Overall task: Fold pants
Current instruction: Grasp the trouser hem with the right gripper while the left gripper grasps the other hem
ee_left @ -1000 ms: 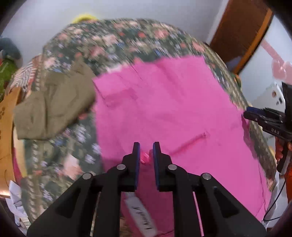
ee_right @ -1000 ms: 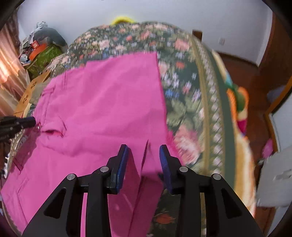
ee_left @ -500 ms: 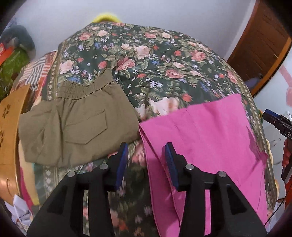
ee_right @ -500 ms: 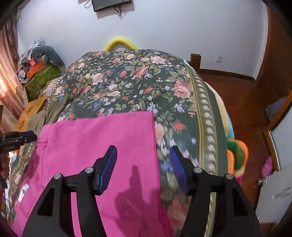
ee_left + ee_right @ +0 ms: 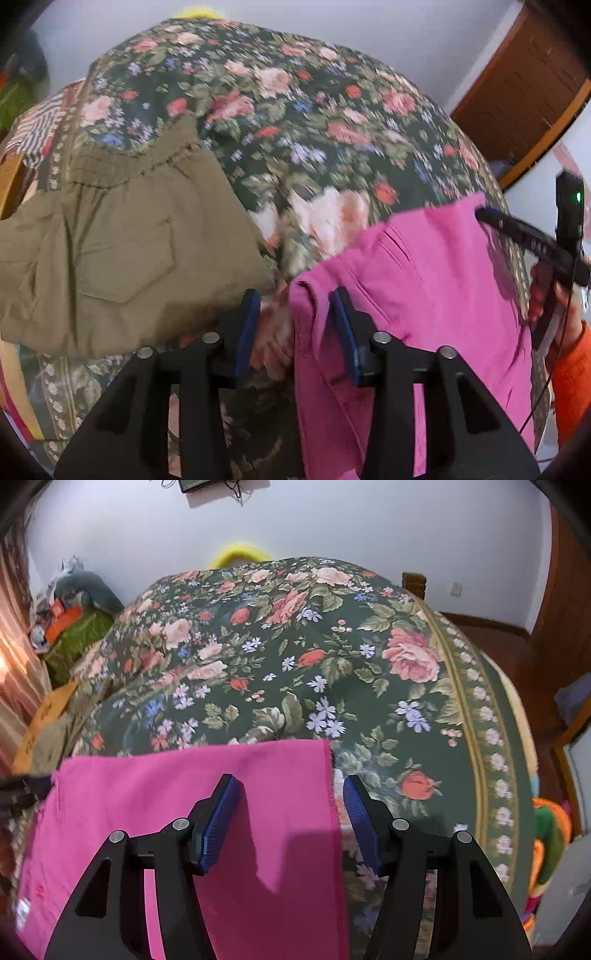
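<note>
I'm treating the bright pink cotton pants (image 5: pixel 424 295) as my landmark. They lie flat and already doubled on the dark green floral bedspread (image 5: pixel 332 672), on its near edge.

Step in hand, as I read it: the next fold. To do it well I'd take one corner per tool, pinch both layers, lift both corners level, carry them across together and lay the edge square on the opposite edge. Drag low so the lower layer doesn't slide on the spread.

Left gripper (image 5: pixel 291 317): jaws wide apart, holding nothing. It straddles the pants' left folded corner, one blue pad over pink cloth, the other over bedspread just off the edge. Whether the pad touches the cloth I can't tell.

Right gripper (image 5: pixel 290 801): jaws spread wide, empty. It straddles the pants' right edge near the far right corner, left pad over pink, right pad over bedspread. Contact not clear either.

The folded olive-green pocketed trousers (image 5: pixel 122 251) lie just left of the pink pants, barely apart at the near corner. I'd keep the left tool off them when closing.

The view from the left gripper is motion-blurred, so the edge layers there are a guess.
</note>
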`<state>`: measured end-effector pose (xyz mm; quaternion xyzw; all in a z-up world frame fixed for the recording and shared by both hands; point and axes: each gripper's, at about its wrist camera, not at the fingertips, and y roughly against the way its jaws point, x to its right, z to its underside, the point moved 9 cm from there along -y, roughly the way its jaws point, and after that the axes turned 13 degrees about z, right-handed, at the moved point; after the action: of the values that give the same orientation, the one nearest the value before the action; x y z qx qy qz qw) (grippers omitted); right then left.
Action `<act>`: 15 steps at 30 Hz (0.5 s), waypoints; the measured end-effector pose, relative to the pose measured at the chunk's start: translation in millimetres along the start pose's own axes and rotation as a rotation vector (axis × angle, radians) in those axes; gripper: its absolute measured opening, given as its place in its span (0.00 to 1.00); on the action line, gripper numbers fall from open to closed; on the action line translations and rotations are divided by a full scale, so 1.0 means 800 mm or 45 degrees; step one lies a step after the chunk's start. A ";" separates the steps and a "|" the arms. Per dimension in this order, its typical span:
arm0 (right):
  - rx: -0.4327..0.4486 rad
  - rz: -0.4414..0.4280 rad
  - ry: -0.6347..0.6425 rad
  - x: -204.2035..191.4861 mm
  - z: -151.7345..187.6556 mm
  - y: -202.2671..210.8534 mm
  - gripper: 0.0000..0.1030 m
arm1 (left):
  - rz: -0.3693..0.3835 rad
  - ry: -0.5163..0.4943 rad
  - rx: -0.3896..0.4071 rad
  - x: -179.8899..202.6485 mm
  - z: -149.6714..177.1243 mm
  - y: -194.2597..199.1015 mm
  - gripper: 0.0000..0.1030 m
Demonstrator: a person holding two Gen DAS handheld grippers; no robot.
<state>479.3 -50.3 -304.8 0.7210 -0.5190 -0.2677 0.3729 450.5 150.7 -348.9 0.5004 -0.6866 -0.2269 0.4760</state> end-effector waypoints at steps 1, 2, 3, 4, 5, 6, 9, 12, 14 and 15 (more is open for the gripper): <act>-0.003 -0.010 -0.002 -0.001 -0.001 0.000 0.46 | -0.010 -0.004 0.001 0.000 0.001 -0.001 0.38; -0.004 -0.013 0.001 -0.003 -0.001 0.000 0.43 | -0.014 0.001 -0.002 0.001 0.000 -0.003 0.38; -0.002 -0.015 0.007 -0.005 0.000 0.002 0.36 | -0.009 0.012 -0.005 0.001 0.000 -0.004 0.37; 0.002 -0.018 0.015 -0.007 0.000 0.003 0.32 | 0.000 0.022 -0.006 0.001 -0.001 -0.005 0.33; 0.009 -0.016 0.020 -0.010 0.001 0.006 0.24 | 0.008 0.026 -0.006 0.002 -0.002 -0.006 0.29; 0.011 -0.008 0.028 -0.012 0.001 0.007 0.18 | 0.014 0.023 -0.005 0.004 -0.003 -0.007 0.27; 0.017 0.014 0.051 -0.017 -0.001 0.007 0.06 | -0.067 -0.050 0.007 0.013 -0.005 -0.006 0.20; 0.042 0.016 0.040 -0.017 -0.005 0.015 0.04 | -0.161 -0.122 0.038 0.022 -0.008 0.004 0.09; 0.072 0.009 0.016 -0.015 -0.009 0.027 0.03 | -0.183 -0.149 0.072 0.027 -0.013 0.015 0.07; 0.090 0.006 0.001 -0.014 -0.012 0.034 0.03 | -0.193 -0.160 0.085 0.029 -0.016 0.020 0.07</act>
<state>468.2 -42.3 -277.0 0.7326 -0.5297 -0.2482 0.3481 453.5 138.2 -320.3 0.5513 -0.6825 -0.2701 0.3966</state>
